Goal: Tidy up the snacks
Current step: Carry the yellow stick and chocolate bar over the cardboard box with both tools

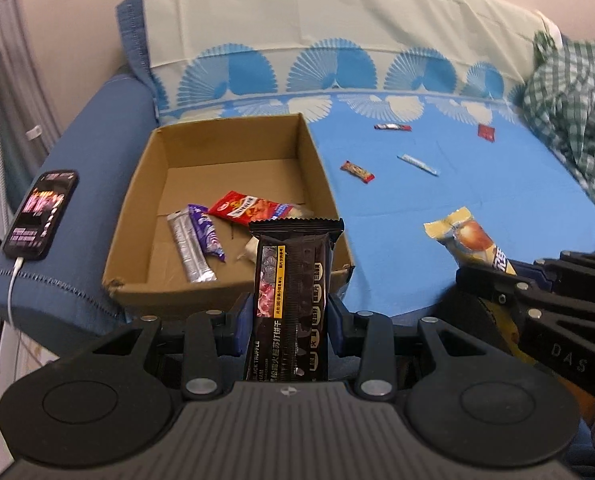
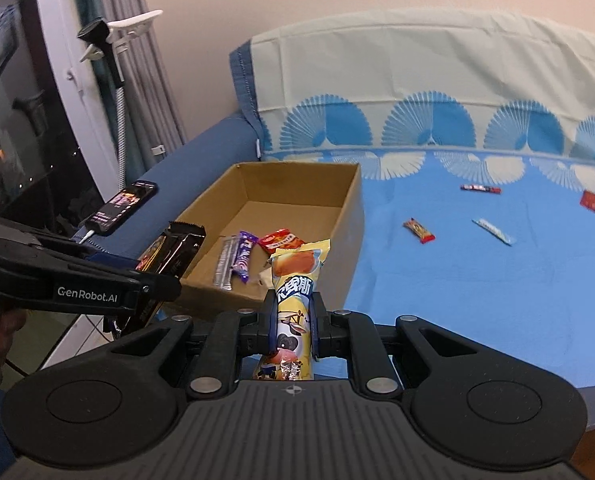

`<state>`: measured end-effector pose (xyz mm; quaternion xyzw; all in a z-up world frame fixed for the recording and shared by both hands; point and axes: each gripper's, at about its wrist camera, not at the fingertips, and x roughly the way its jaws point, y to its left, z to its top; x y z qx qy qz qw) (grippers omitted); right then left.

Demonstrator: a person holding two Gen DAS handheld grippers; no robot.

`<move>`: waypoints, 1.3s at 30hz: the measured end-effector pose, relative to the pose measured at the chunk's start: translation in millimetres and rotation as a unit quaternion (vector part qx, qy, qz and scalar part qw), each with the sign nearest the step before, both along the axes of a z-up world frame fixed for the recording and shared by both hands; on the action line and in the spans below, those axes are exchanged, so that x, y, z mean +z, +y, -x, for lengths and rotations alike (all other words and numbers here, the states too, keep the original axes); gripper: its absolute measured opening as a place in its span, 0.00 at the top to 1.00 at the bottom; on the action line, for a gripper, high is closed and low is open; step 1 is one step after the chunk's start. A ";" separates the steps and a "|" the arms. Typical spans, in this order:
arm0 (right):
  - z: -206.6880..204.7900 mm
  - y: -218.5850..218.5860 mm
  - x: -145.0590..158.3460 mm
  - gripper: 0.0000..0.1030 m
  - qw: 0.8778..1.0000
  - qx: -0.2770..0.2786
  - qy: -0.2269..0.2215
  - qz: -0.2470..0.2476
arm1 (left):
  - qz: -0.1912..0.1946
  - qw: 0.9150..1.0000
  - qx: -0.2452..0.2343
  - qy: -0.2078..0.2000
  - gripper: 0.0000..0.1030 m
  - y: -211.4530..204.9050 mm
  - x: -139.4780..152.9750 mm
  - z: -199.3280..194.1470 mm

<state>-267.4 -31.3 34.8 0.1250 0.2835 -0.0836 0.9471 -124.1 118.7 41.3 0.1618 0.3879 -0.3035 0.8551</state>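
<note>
Both jaws are clamped on snacks: the left gripper point(image 1: 289, 320) pinches a tall black cracker pack point(image 1: 293, 280) upright by its lower half, and the right gripper point(image 2: 295, 326) is squeezed nearly together on a slim yellow cake wrapper point(image 2: 295, 280). Each pack is held low so its top sticks up clear, which looks like a carry toward the box, ready to drop in.

Largest to smallest: the sofa point(image 1: 97, 140) with its blue fan-print cover point(image 1: 457, 208) serves as the sorting surface. The open cardboard box point(image 1: 321, 168) sits at its left end, against the armrest, and already holds a red bag point(image 1: 245, 208), a purple packet point(image 1: 207, 232) and a silver stick point(image 1: 189, 252). A phone point(image 1: 41, 212) lies charging on the armrest. Four small sweets remain scattered on the cover, well apart: a dark bar point(image 1: 392, 127), a red square point(image 1: 486, 133), a pale blue stick point(image 1: 417, 165) and a red-ended candy point(image 1: 357, 171).

Readable writing: "BLACK TRUFFLE" on the black pack, "GenRobot.AI" on the left gripper's side, "DAS" on the right one's. The Chinese print I cannot make out reliably.
</note>
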 end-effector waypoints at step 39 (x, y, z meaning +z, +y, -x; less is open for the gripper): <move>-44.6 17.6 9.0 0.85 0.999 0.018 0.029 0.037 | 0.012 0.999 0.053 0.005 0.59 31.3 6.2 -57.2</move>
